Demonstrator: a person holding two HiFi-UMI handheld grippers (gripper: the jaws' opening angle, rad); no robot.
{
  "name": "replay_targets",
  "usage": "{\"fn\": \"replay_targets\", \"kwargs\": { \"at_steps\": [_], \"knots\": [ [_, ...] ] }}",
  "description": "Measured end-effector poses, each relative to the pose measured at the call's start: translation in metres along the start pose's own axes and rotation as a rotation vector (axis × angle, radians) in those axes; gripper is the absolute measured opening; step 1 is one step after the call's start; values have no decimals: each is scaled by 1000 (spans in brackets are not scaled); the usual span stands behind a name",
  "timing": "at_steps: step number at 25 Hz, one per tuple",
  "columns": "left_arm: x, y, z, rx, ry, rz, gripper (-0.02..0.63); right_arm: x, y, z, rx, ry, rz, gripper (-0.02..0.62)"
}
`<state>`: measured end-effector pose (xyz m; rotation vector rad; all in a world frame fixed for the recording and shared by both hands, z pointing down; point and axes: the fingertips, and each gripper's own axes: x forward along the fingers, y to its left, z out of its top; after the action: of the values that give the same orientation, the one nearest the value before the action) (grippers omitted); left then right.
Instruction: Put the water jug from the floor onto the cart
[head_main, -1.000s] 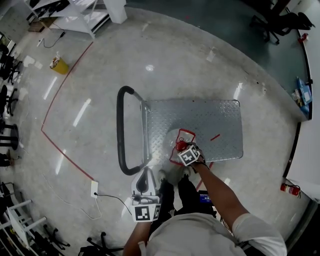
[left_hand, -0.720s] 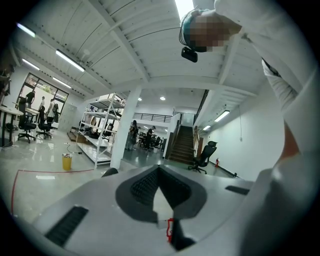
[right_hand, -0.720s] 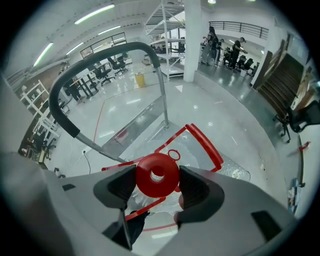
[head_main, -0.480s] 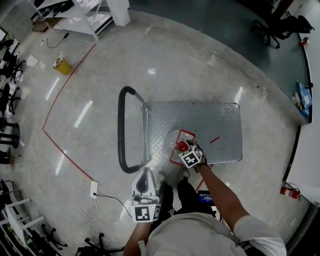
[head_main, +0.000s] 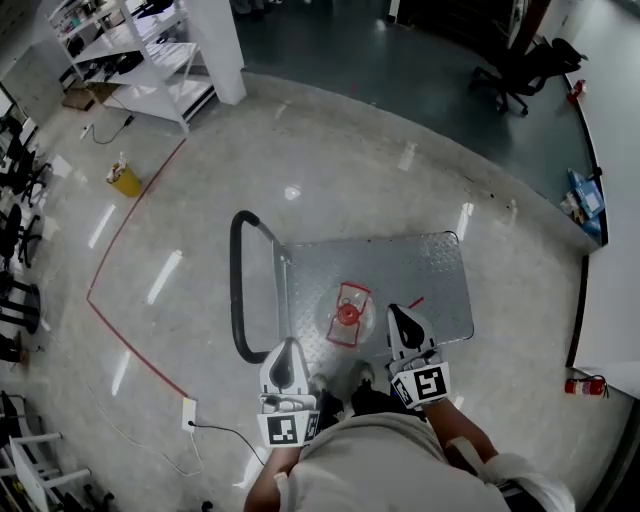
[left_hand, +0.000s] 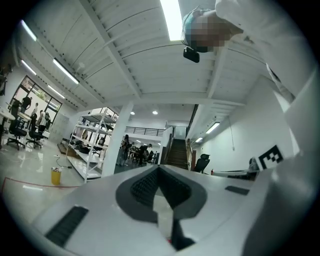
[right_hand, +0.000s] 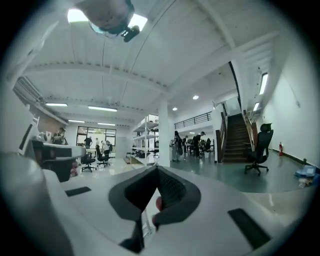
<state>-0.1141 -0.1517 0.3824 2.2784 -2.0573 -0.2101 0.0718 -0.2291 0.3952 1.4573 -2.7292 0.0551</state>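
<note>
We find no words, numbers or brand names legible anywhere in this hall; the water jug (head_main: 346, 313) carries a red label (head_main: 343, 300), its print too small to make out; the left gripper (head_main: 288, 350) and the right gripper (head_main: 399, 316) each bear a black-and-white square marker (head_main: 285, 428), a coded pattern rather than lettering.

A big open workspace, half lab and half office: white shelving racks (head_main: 140, 55) upper left, swivel chairs (head_main: 522, 66) upper right (a staircase (right_hand: 238, 136) beyond), polished floor (head_main: 380, 140) with red tape (head_main: 135, 218).
</note>
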Motion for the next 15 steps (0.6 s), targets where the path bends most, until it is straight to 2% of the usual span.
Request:
{"fn": "replay_targets", "kwargs": {
  "at_steps": [2, 5, 15],
  "knots": [
    [-1, -9, 5, 1, -17, -8, 3, -20, 0, 10, 12, -29, -16, 12],
    [-4, -20, 5, 3, -27, -27, 3, -36, -1, -2, 32, -13, -33, 12],
    [-12, -31, 7, 11, -38, -45, 3, -49, 4, 3, 3, -19, -13, 12]
  ]
}}
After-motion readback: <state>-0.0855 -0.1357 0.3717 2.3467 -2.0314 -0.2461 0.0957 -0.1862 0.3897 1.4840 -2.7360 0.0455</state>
